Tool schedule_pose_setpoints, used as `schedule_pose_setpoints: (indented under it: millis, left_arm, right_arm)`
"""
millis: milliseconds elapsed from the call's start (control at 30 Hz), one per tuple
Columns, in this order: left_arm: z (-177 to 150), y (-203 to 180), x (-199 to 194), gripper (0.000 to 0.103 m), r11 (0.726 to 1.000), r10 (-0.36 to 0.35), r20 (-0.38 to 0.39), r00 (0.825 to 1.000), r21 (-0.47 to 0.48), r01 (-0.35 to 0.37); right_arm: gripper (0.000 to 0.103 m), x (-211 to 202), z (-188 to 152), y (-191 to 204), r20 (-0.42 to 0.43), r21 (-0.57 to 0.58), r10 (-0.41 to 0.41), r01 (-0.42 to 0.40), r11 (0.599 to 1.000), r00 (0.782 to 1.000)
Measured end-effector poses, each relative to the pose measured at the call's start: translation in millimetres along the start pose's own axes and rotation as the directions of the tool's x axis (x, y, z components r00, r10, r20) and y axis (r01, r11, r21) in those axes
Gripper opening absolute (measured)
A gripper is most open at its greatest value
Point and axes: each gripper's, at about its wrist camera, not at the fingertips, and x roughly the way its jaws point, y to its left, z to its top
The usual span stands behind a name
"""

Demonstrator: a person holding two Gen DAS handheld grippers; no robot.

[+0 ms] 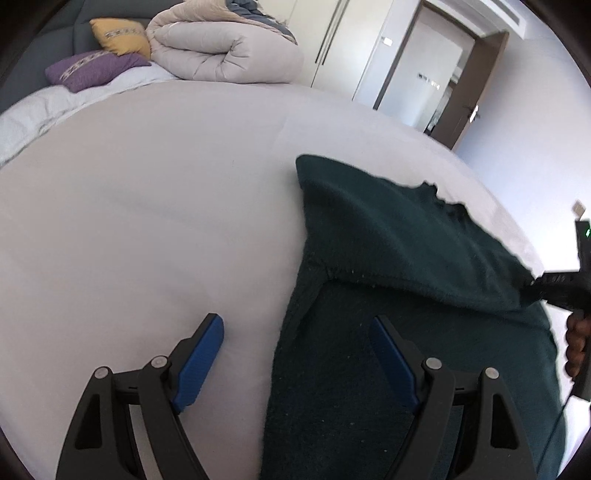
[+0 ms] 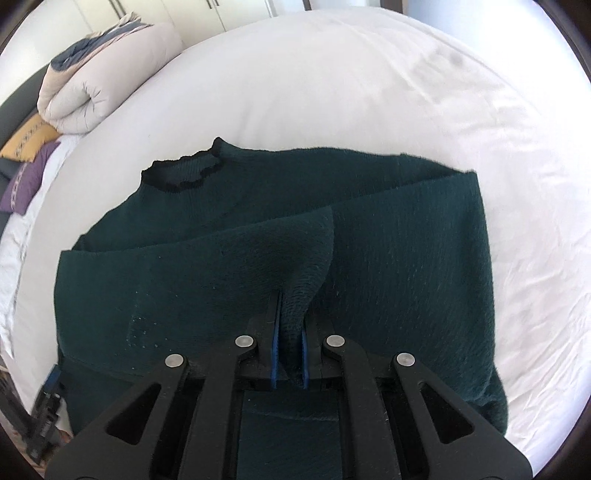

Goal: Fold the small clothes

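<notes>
A dark green knitted sweater point(image 2: 406, 258) lay spread on the white bed point(image 2: 332, 74), its neckline toward the far side and its body reaching to the near edge. The right gripper point(image 2: 290, 354) had its jaws pinched tight on a fold of the knit, apparently a sleeve end or side flap, lifted over the middle of the garment so that the cloth rose in a ridge from the jaws. The left gripper point(image 1: 295, 354) hung just above the bed at the sweater's other side with its jaws spread wide and gripping nothing; one blue pad point(image 1: 201, 365) stood over bare sheet, the other over the green fabric. Near the headboard sat a rolled duvet point(image 1: 225, 48) and a yellow cushion point(image 1: 120, 35) beside a purple one point(image 1: 92, 68), well apart from the work.

The step in hand looked like the first inward fold. The next move probably called for laying the held flap flat across the body, releasing it, then having the left jaws take their own edge and bring it across.
</notes>
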Motion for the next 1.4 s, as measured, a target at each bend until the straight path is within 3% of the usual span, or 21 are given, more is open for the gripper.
schedule_pose_setpoints:
  millis: [233,367,467,533,567,600,633,733,867,1000,1067,1167,1267,1333,1367,1400]
  left_arm:
    - [19.4,1.5,-9.5,0.081,0.999,-0.022,0.008,1.000,-0.039,0.022]
    - [56.5,-15.9,-14.5,0.081,1.000,-0.022,0.069,0.997,0.002,0.022]
    - [86.1,-28.8,1.8,0.078,0.999,-0.008,0.061,0.998,0.040,0.005]
    - [99.7,-37.2,22.0,0.053,0.997,0.000,0.031,1.000,0.078,-0.003]
    - [104.4,-40.1,39.1,0.045,0.996,0.008,-0.014,1.000,0.088,-0.007]
    - [106.2,-40.3,50.3,0.029,0.996,0.007,-0.045,0.999,0.086,-0.004]
    - [106.6,-39.6,64.2,0.020,0.997,0.018,-0.078,0.997,0.081,-0.012]
    - [97.1,-38.2,92.9,0.013,0.993,0.063,-0.129,0.990,0.110,-0.049]
    - [87.1,-42.9,94.7,0.013,0.981,0.092,-0.079,0.993,0.176,-0.077]
    - [88.3,-44.3,88.6,0.013,0.980,0.089,-0.085,0.992,0.186,-0.072]
    - [90.8,-43.2,79.0,0.018,0.984,0.069,-0.071,0.995,0.167,-0.057]
    - [86.9,-46.7,78.0,0.025,0.981,0.091,-0.052,0.994,0.178,-0.081]
    - [82.4,-40.3,90.4,0.026,0.980,0.072,-0.072,0.995,0.193,-0.057]
    - [86.4,-31.5,88.2,0.026,0.990,0.026,-0.090,0.996,0.142,-0.013]
    - [85.8,-29.1,86.3,0.027,0.991,0.009,-0.099,0.995,0.131,0.004]
    - [84.6,-28.0,84.0,0.028,0.992,-0.001,-0.104,0.995,0.129,0.015]
  right_arm:
    - [0.007,-4.8,0.7,5.7,0.029,-0.054,-0.054,0.056,0.997,0.998]
    - [0.007,-3.6,1.3,0.5,0.035,-0.054,-0.049,0.051,0.997,0.998]
    - [0.007,-11.6,-3.6,-4.8,0.034,-0.010,-0.028,0.028,1.000,0.999]
    - [0.007,-11.9,-5.3,-5.5,0.041,-0.013,-0.029,0.030,0.999,0.999]
    - [0.007,-8.9,-5.3,-7.3,0.036,-0.016,-0.031,0.031,0.999,0.999]
    - [0.008,-3.1,-4.9,-10.5,0.029,-0.015,-0.028,0.029,0.999,0.999]
    - [0.008,1.0,-4.2,-13.0,0.027,-0.017,-0.019,0.020,1.000,0.999]
    - [0.009,6.0,-2.2,-19.1,0.051,-0.026,0.008,-0.007,1.000,0.999]
    - [0.011,1.3,-4.5,-31.0,0.057,0.005,0.071,-0.072,0.997,0.996]
    - [0.013,-21.4,-5.8,-57.9,0.071,0.168,0.045,-0.056,0.984,0.996]
    - [0.014,-38.7,-5.5,-68.9,0.123,0.250,0.056,-0.085,0.964,0.991]
    - [0.014,-47.3,0.9,-59.4,0.175,0.207,0.156,-0.191,0.960,0.972]
    - [0.014,-18.5,7.3,-35.5,0.097,0.146,0.305,-0.316,0.937,0.948]
    - [0.013,11.6,4.2,-34.3,0.025,0.187,0.332,-0.331,0.925,0.943]
    - [0.013,22.3,0.8,-36.5,0.015,0.214,0.346,-0.341,0.915,0.938]
    - [0.013,25.0,-4.2,-41.9,0.058,0.229,0.381,-0.384,0.895,0.923]
